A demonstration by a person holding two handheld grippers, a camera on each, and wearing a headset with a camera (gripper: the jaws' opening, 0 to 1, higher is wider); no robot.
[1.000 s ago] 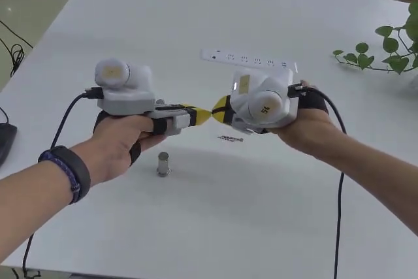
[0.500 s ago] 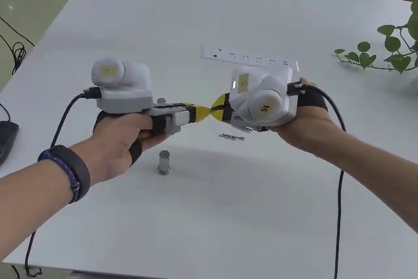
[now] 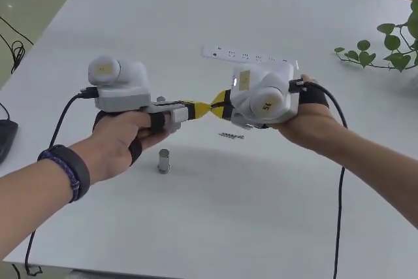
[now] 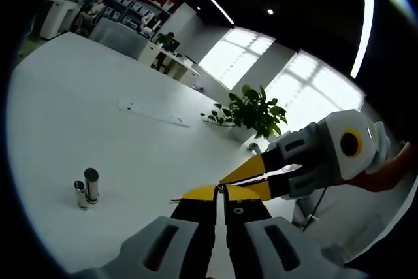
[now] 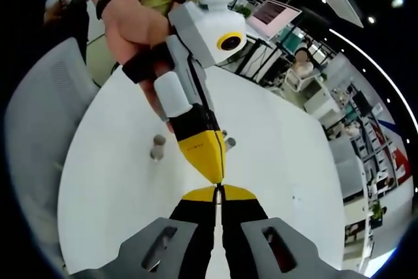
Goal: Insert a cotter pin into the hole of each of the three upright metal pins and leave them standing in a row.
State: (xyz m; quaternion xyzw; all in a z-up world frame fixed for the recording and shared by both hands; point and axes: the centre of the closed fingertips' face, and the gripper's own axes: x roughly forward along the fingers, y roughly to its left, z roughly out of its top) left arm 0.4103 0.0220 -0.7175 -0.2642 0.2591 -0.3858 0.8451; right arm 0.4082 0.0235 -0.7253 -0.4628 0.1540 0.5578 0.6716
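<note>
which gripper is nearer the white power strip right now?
Right. In the head view the right gripper is held just in front of the power strip, its body covering the strip's right end. The left gripper sits further left, toward the person.

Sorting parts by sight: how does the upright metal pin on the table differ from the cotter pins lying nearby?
The metal pin stands upright; the cotter pins lie flat. The metal pin is a stout cylinder; the cotter pins are thin slivers. Both are grey metal, resting free on the white table.
</note>
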